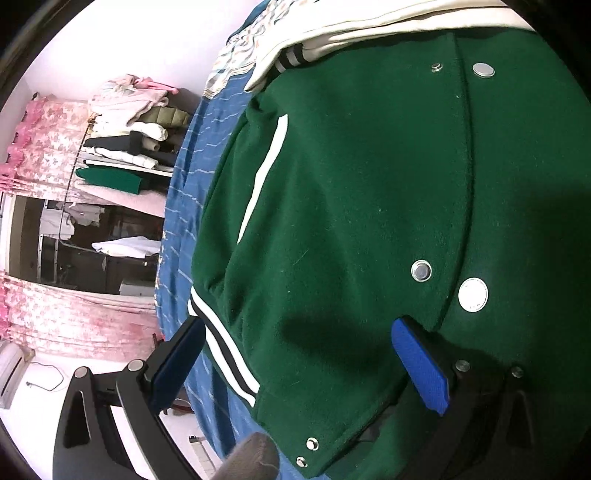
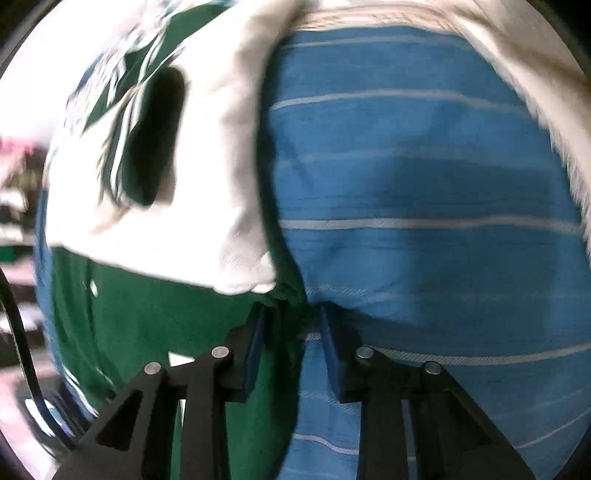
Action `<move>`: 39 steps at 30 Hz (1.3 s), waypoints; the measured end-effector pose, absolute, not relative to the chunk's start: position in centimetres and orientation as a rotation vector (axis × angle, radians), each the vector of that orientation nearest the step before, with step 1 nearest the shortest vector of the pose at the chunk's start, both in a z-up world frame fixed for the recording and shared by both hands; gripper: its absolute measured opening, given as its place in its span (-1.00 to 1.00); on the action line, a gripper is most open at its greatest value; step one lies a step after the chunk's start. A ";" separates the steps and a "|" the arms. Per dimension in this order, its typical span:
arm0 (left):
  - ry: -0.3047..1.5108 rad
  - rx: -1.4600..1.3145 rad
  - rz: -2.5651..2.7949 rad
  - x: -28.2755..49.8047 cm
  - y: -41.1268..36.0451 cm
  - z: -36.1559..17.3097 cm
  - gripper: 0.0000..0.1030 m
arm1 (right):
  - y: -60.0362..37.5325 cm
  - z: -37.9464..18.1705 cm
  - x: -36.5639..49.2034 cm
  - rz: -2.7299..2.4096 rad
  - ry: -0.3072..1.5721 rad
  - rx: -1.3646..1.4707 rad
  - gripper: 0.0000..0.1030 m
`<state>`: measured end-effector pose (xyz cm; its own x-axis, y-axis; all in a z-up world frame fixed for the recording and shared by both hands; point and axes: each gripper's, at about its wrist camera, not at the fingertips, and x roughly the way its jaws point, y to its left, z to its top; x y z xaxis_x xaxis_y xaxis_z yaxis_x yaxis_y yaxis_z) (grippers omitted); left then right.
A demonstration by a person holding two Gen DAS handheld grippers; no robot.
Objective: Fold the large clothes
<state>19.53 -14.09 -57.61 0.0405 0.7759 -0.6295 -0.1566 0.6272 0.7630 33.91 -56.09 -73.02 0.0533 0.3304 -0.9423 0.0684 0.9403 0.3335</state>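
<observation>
A dark green varsity jacket [image 1: 351, 206] with white sleeves, striped hem and silver snap buttons lies spread on a blue striped bedsheet [image 1: 184, 206]. My left gripper [image 1: 295, 365] is open over the jacket's lower front corner, one pad beside the hem, the other under the button placket edge. In the right wrist view, my right gripper [image 2: 291, 328] is narrowed on a bunched edge of the green jacket [image 2: 147, 317] near its white sleeve [image 2: 207, 184], above the blue sheet [image 2: 424, 184]. That view is motion-blurred.
A stack of folded clothes [image 1: 133, 136] sits on a shelf beyond the bed edge at left, with pink floral curtains [image 1: 48, 147] and a dark window. A cream garment [image 1: 369, 29] lies at the jacket's far end. A grey sleeve end [image 1: 255, 458] shows at the bottom.
</observation>
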 end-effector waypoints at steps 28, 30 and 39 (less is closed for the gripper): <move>1.231 1.061 0.518 10.5 -40.2 -59.7 1.00 | -74.5 -67.5 22.7 -0.030 1.686 0.390 0.41; 1.234 1.024 0.589 11.9 -38.9 -59.5 1.00 | -75.3 -67.3 22.9 -0.011 1.685 0.403 0.41; 1.254 0.823 0.667 15.2 -33.5 -57.3 0.24 | -71.4 -68.5 27.0 0.184 1.652 0.469 0.41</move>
<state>15.19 -33.49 -57.29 0.1988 0.8153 -0.5438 0.0050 0.5541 0.8325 26.95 -71.44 -68.55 -0.0704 0.4053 -0.9115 0.1954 0.9016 0.3859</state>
